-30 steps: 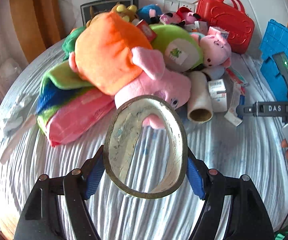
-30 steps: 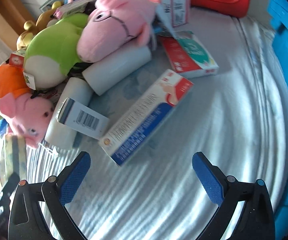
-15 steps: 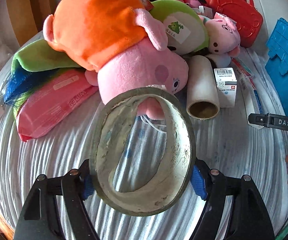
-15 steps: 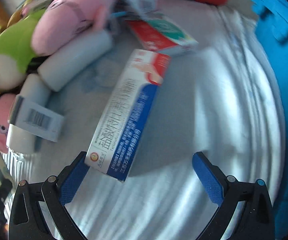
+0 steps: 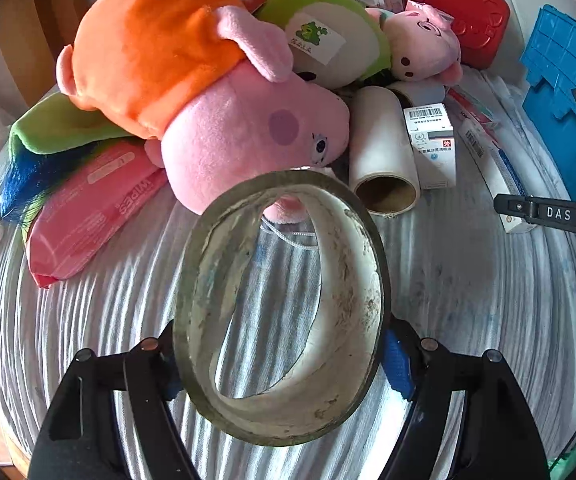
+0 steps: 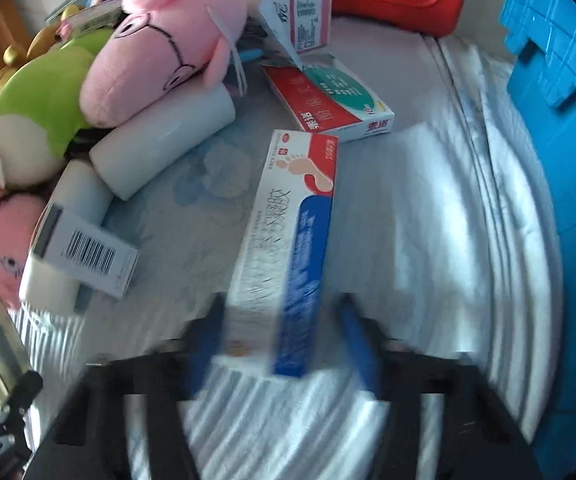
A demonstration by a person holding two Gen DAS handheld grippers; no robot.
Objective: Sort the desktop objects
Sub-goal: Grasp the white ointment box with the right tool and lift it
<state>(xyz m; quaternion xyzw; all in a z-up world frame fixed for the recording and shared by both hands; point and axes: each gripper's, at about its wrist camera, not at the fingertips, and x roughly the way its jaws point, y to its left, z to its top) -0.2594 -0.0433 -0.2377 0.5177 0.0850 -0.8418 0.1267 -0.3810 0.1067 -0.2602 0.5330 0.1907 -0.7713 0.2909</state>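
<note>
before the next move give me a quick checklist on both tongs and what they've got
1. Left tongs clamped on the tape roll: ok, pads press both sides.
2. Right tongs straddle the long foot-cream box: ok, box end lies between them.
3. Right grip complete: not ok, jaws closing, and blur hides any contact.
4. Box free of neighbours: ok, apart from the red-green box and barcode box.
5. Blue crate within view as a drop spot: ok.
6. Tape roll clear of the pink pig plush: cannot tell.
</note>
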